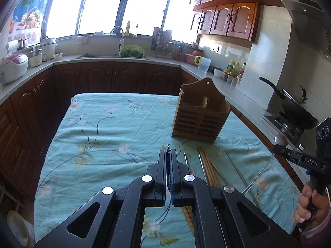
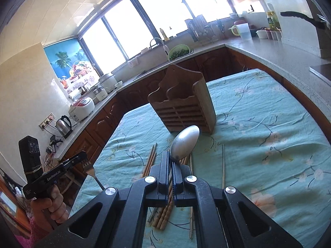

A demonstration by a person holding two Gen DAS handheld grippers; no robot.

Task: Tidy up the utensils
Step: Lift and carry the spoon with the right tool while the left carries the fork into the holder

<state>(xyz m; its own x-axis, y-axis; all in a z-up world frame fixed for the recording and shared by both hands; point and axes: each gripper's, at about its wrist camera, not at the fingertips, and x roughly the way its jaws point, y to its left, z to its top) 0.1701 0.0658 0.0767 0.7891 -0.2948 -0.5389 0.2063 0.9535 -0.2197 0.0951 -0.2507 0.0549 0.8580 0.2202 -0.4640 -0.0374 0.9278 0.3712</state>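
Reading "DAS" on right tool point(image 1: 275, 147), "GenRobot.AI" — left tool point(image 2: 83, 159)

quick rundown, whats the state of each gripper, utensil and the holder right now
left gripper: shut on metal fork, lifted off the cloth
right gripper: shut on silver metal spoon, bowl end forward, lifted
slatted wooden utensil holder: upright on cloth, looks empty
wooden chopsticks: lying loose on the floral teal tablecloth

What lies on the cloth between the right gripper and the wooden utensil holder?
In the right wrist view, only bare flowered cloth lies before the wooden utensil holder; the chopsticks lie nearer, beneath the right gripper and its spoon.
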